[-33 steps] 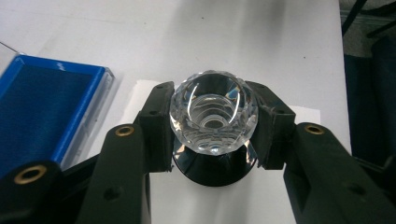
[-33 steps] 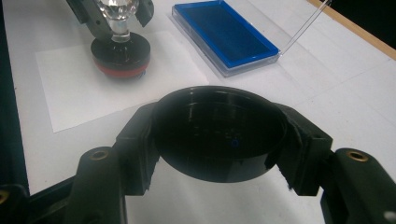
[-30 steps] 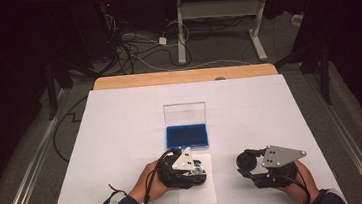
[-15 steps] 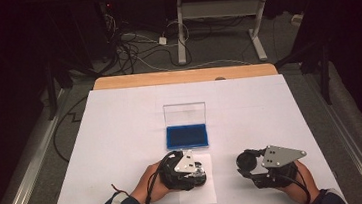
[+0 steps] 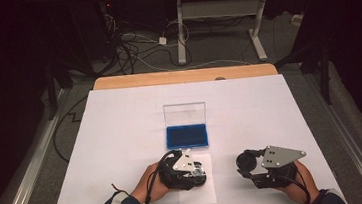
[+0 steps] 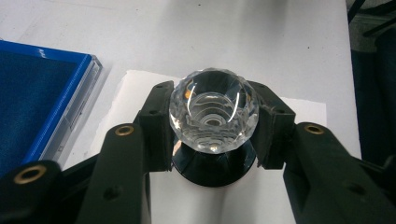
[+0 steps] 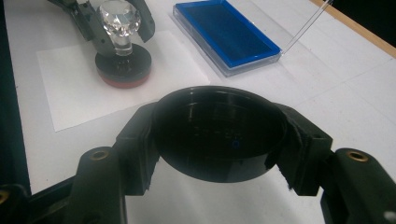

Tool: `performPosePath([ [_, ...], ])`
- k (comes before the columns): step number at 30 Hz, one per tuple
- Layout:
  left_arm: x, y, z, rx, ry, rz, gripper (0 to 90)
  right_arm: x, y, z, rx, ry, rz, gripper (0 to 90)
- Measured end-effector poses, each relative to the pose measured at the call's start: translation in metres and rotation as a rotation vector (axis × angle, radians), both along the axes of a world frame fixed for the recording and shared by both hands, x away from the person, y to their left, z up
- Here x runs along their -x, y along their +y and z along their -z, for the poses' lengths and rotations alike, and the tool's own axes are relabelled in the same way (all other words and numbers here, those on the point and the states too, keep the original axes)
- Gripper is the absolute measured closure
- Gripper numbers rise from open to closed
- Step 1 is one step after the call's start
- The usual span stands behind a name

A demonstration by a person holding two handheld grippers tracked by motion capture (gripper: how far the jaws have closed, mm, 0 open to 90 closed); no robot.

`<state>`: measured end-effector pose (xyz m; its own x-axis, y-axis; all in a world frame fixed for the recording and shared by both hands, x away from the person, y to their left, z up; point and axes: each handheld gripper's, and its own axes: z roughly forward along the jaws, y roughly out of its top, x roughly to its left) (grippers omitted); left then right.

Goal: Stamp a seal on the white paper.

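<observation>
My right gripper has its fingers clamped on the stamp's black round cap, lifted clear of the worktop. Beyond it, my left gripper is closed on the stamp's faceted crystal knob, its dark base down on a white paper sheet. I judge the slick facets could slip between the fingers, tilting the stamp and smearing the print. Just past the left fingers lies the open blue ink pad, its clear lid upright; a hasty lift could clip it. Farther out, there is open room to the wooden far edge.
</observation>
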<state>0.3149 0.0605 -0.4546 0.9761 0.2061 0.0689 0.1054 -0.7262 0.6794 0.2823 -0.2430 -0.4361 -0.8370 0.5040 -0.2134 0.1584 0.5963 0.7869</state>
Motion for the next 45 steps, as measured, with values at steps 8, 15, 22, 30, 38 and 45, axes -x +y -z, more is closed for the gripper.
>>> performPosePath([
  [8,0.0008,-0.0005,0.0001,-0.006,-0.007,0.002,54.3,-0.0006,0.0006,0.0007,0.004,0.002,-0.004,38.4],
  [15,0.0001,0.0005,0.0014,0.006,-0.001,0.0,54.3,-0.0003,0.0008,0.0007,0.006,0.003,-0.003,38.4],
  [22,0.0003,0.0001,0.0013,0.002,-0.003,0.003,54.3,-0.0005,0.0002,0.0007,0.004,0.004,-0.004,38.4],
  [30,0.0023,-0.001,0.001,-0.011,-0.022,0.0,54.3,-0.0006,0.0005,0.0009,0.005,0.005,-0.005,38.4],
  [38,0.0017,-0.0004,0.0013,-0.007,-0.018,0.0,54.2,-0.0006,0.0011,0.0011,0.006,0.007,-0.006,38.4],
  [45,-0.002,0.002,-0.0021,0.004,0.015,-0.004,54.2,-0.0008,-0.0011,0.0003,-0.002,0.003,0.001,38.4],
])
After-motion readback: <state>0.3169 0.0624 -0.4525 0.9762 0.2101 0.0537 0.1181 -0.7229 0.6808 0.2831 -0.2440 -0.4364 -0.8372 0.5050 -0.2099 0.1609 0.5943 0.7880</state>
